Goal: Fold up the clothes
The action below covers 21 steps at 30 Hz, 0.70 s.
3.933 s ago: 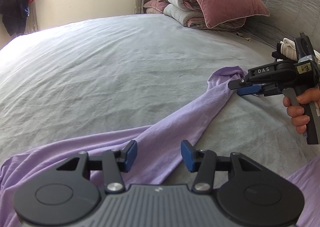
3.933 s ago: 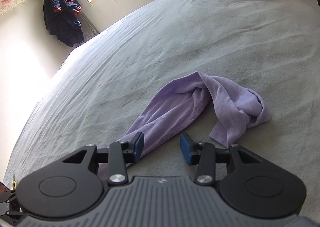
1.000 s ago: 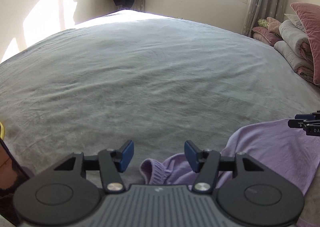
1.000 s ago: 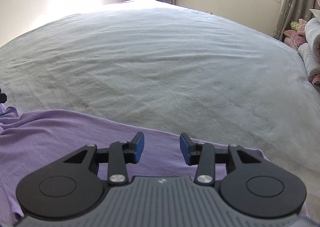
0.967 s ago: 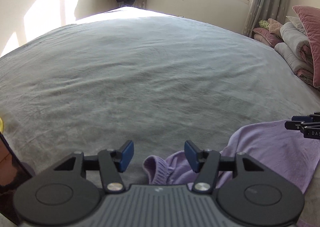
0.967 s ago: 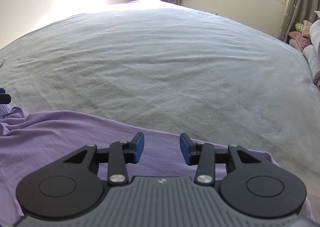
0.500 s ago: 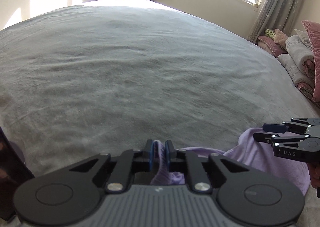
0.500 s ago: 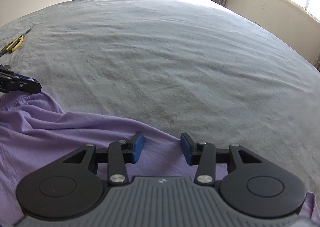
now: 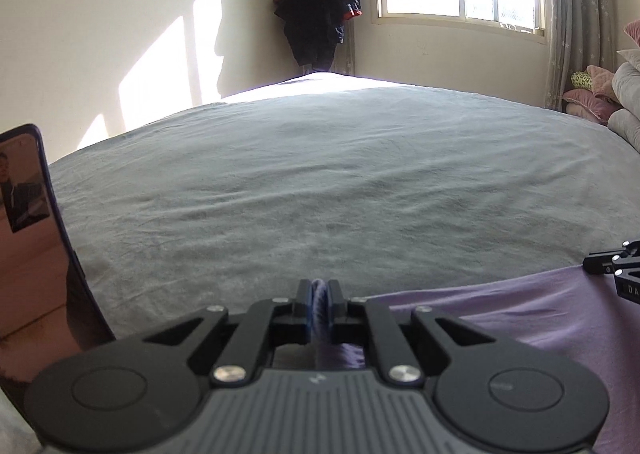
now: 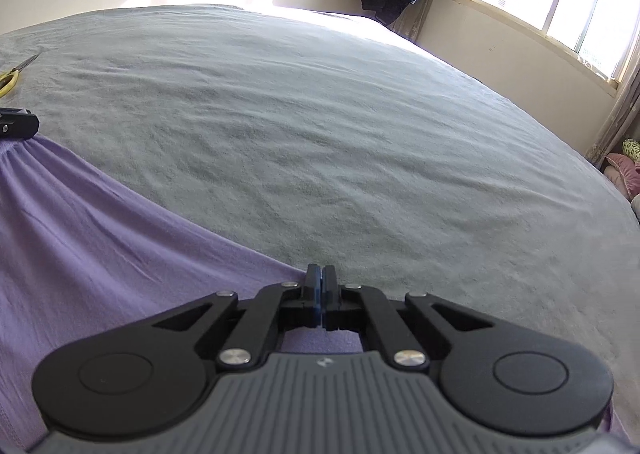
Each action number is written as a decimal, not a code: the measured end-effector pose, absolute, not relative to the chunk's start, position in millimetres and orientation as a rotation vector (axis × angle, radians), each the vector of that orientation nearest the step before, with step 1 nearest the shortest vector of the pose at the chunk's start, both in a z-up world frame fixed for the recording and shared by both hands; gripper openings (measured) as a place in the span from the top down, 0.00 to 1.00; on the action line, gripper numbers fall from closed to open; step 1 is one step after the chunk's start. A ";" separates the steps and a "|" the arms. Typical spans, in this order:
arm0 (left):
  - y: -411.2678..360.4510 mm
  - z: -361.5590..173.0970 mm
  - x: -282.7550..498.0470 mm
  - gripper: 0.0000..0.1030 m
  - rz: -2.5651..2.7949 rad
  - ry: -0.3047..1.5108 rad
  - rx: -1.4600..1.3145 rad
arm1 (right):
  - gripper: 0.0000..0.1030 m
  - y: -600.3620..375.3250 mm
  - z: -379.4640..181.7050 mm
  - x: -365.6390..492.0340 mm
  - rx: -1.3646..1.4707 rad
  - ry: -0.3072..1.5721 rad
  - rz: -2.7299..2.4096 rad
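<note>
Both tools, left tool (image 9: 319, 290) and right tool (image 10: 319, 278), pinch the purple garment (image 10: 100, 221).

Left hand-held gripper (image 9: 319, 296): grey ribbed body, two black round discs at 4 and 8 o'clock, black linkage arms, silver screws, blue pads. Right hand-held gripper (image 10: 319, 290): same build, small white logo.

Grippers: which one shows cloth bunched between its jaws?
The left gripper: a fold of the purple garment stands between its jaws. The right gripper's jaws meet at the garment's edge, no cloth visible between.
</note>
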State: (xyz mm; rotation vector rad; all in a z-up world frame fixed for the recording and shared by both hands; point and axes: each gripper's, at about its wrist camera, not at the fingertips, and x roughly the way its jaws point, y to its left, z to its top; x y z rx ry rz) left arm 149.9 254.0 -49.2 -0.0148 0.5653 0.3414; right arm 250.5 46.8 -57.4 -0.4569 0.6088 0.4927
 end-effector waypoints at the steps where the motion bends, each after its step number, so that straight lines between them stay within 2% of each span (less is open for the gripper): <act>1: 253.7 -53.7 152.7 0.89 0.350 0.581 -0.005 | 1.00 47.7 -59.5 251.2 -0.460 0.608 0.490; 5: 250.3 -54.8 157.0 0.83 0.373 0.604 0.028 | 0.96 50.1 -58.3 251.6 -0.454 0.614 0.477; 6: 249.3 -52.5 156.7 0.80 0.376 0.607 0.033 | 0.87 49.3 -56.3 251.2 -0.447 0.617 0.476; 7: 248.2 -50.3 156.4 0.69 0.379 0.609 0.038 | 0.85 46.3 -53.4 250.5 -0.434 0.622 0.471; 8: 247.5 -47.7 155.5 0.57 0.378 0.610 0.039 | 0.77 42.9 -50.3 249.6 -0.419 0.626 0.464; 9: 247.0 -44.5 153.9 0.55 0.372 0.609 0.034 | 0.65 38.7 -47.5 248.5 -0.404 0.629 0.459; 10: 246.1 -40.4 151.2 0.54 0.361 0.604 0.026 | 0.57 32.1 -44.2 246.2 -0.385 0.627 0.452; 17: 209.0 -12.5 146.0 0.44 0.186 0.598 0.016 | 0.56 -52.5 -32.9 231.8 -0.244 0.647 0.319; 21: 171.7 -4.8 147.3 0.44 0.020 0.612 0.034 | 0.56 -104.8 -27.9 223.9 -0.163 0.661 0.232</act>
